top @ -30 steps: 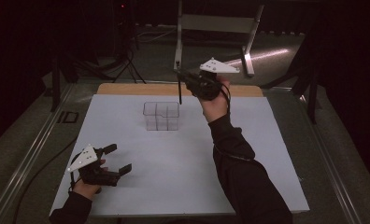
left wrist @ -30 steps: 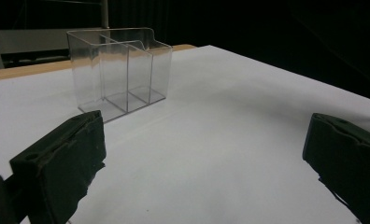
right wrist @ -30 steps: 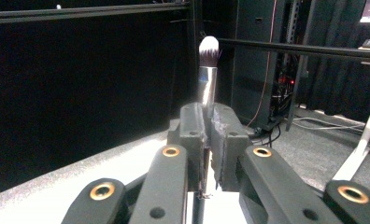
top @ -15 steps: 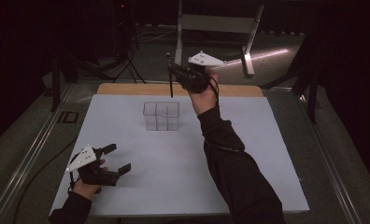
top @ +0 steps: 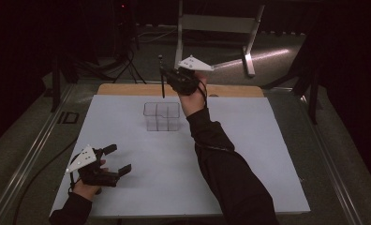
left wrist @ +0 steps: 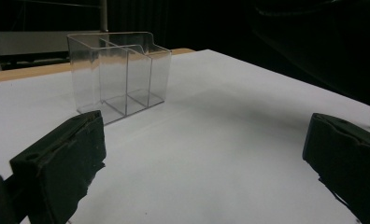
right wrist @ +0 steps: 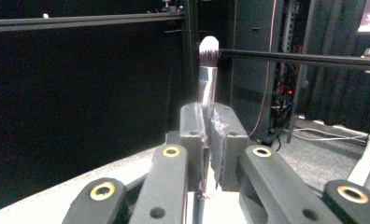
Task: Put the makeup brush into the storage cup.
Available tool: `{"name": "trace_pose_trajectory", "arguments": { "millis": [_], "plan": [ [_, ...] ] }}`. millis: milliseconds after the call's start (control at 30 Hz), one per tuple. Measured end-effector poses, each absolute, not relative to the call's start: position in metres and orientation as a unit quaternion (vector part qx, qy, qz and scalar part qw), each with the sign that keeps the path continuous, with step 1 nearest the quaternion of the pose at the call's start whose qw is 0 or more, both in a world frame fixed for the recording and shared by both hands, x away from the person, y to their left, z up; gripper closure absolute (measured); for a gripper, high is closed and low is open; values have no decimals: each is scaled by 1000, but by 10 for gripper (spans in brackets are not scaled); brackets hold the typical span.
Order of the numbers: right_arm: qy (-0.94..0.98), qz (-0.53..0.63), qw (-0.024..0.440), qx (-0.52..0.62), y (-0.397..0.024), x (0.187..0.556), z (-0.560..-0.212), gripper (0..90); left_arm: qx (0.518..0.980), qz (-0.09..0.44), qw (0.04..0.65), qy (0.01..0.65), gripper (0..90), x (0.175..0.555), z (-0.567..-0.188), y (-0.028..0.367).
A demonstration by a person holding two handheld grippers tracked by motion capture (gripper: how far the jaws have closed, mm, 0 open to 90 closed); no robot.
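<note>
My right gripper (top: 170, 79) is raised over the back of the table, shut on a makeup brush (top: 161, 77) that it holds upright. In the right gripper view the brush (right wrist: 207, 70) stands between the closed jaws with its white bristle tip on top. A clear plastic organizer (top: 162, 116) with several compartments stands on the white table sheet (top: 249, 154), just below and in front of the brush. My left gripper (top: 119, 159) rests at the front left, open and holding nothing. The left gripper view shows the organizer (left wrist: 117, 70) ahead, beyond the gripper (left wrist: 204, 158).
A wooden strip (top: 230, 90) runs along the table's back edge. Behind it stand a metal frame (top: 216, 28) and dark tripod legs (top: 127, 65). A rail (top: 29, 154) and a cable run along the left side. The surroundings are dark.
My right hand has carried the brush leftward, to a spot above the back of the organizer. The left gripper has stayed where it was.
</note>
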State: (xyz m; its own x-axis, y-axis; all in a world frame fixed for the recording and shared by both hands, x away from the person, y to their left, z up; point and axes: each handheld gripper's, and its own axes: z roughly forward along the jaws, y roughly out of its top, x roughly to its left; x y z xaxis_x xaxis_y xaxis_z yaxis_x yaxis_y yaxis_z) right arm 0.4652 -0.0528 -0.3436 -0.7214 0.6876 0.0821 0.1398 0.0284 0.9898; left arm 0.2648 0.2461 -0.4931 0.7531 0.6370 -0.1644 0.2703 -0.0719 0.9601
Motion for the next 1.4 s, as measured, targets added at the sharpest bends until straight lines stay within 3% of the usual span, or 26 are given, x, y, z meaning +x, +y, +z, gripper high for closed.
{"name": "trace_pose_trajectory", "arguments": {
  "millis": [367,1400],
  "plan": [
    [691,604,223,329,-43,473,-365,837,717,151,603,315,9,264,-493,246],
    [726,548,180,373,-34,487,-426,836,716,146,606,314,9,265,-493,245]
  ]
}}
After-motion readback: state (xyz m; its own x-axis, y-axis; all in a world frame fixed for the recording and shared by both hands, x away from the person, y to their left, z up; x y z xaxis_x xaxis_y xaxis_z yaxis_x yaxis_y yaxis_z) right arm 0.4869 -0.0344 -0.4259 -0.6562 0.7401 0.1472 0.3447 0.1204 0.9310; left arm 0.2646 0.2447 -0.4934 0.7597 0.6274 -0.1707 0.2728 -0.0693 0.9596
